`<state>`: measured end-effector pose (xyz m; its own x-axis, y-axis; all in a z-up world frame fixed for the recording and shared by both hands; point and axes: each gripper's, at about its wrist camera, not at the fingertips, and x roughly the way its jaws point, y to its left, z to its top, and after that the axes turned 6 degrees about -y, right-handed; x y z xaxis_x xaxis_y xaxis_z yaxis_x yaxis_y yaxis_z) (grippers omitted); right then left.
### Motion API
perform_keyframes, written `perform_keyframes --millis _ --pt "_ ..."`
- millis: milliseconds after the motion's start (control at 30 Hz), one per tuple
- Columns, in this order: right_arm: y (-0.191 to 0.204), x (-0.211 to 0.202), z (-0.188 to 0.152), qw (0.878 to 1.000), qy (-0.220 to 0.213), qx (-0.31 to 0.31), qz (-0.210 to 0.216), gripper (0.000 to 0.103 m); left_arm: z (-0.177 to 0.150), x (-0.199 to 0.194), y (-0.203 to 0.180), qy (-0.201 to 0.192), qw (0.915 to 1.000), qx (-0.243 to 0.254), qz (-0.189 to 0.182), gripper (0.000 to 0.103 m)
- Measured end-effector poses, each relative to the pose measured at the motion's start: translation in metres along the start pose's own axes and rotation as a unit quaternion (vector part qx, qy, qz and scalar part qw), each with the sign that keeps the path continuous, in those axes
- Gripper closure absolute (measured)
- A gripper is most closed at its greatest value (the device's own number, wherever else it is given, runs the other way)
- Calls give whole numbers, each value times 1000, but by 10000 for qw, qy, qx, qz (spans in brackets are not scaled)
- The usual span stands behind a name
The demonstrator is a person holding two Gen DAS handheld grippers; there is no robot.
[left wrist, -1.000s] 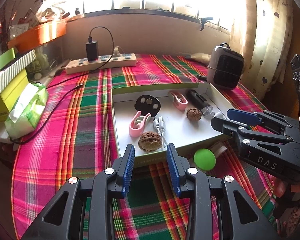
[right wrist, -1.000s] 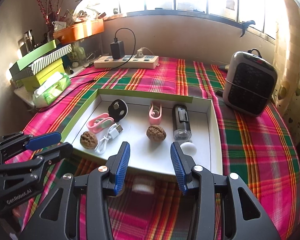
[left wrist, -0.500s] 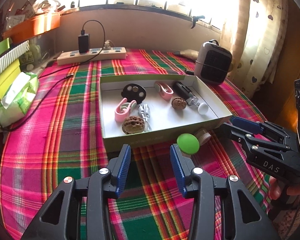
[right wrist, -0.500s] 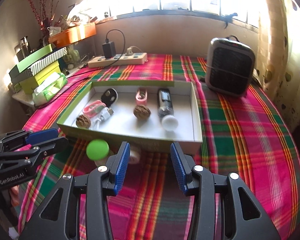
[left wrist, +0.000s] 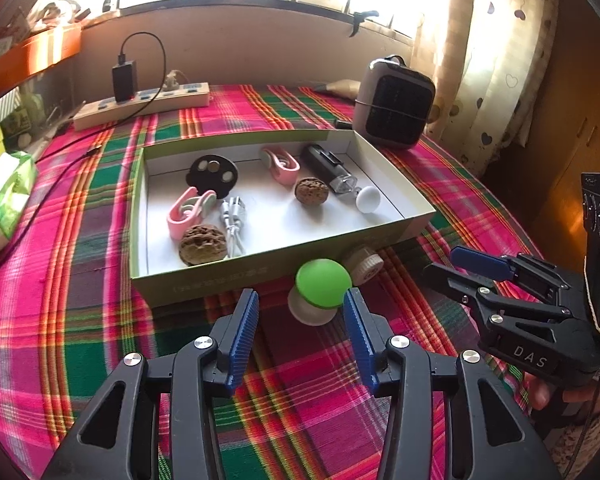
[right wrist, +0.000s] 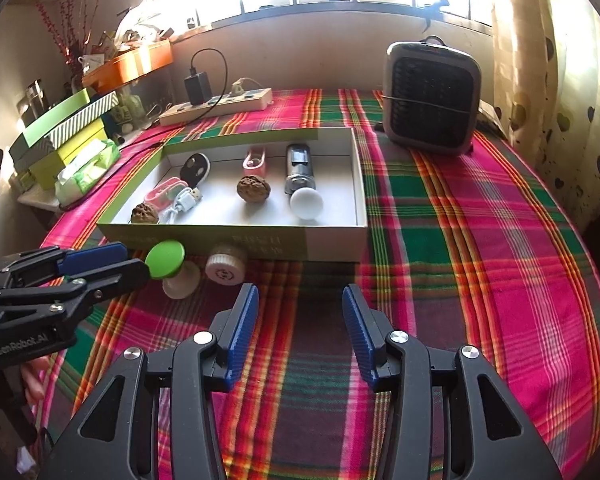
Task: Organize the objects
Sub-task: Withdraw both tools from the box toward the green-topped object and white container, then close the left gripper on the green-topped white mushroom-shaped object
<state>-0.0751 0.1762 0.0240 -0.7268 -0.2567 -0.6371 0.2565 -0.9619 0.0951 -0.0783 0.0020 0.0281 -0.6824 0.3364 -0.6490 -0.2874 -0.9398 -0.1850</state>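
1. We see a shallow white cardboard box with green outer walls [left wrist: 284, 268] lying open on the plaid cloth.
2. Outside it, just before its near wall, a mushroom-shaped piece with a green dome cap and cream base [left wrist: 320, 294] lies tilted; right of it, a cream ribbed round cap [left wrist: 366, 266] lies on its side against the wall.
3. Inside, at the left: a black disc with round holes [left wrist: 212, 170], a pink clip [left wrist: 188, 212], a coiled white cable [left wrist: 234, 222] and a brown walnut [left wrist: 202, 245] nearest us.
4. Inside, at the right: a second pink clip [left wrist: 280, 164], a second walnut [left wrist: 310, 190], a black cylindrical device [left wrist: 328, 170] and a white mushroom-shaped piece [left wrist: 368, 199].
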Motion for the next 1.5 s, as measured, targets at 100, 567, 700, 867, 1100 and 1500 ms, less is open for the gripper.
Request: perform_keyframes --millis 100,567,700,867,1100,1500 --pt "-2 -2 0 10000 -19 18 3 57 2 5 -4 25 10000 35 9 60" --pt "-6 3 -3 9999 75 70 74 57 8 26 -10 128 9998 108 145 60" --pt "-6 4 -3 9999 91 70 96 57 7 28 -10 159 9997 102 140 61" --pt "-5 6 -3 9999 115 62 101 57 7 28 -11 152 9998 105 87 68" --pt "-4 5 -3 9999 127 62 70 57 6 27 -13 139 9999 81 38 72" --pt "12 11 0 9996 172 -41 238 57 0 15 1 109 9998 -44 135 72"
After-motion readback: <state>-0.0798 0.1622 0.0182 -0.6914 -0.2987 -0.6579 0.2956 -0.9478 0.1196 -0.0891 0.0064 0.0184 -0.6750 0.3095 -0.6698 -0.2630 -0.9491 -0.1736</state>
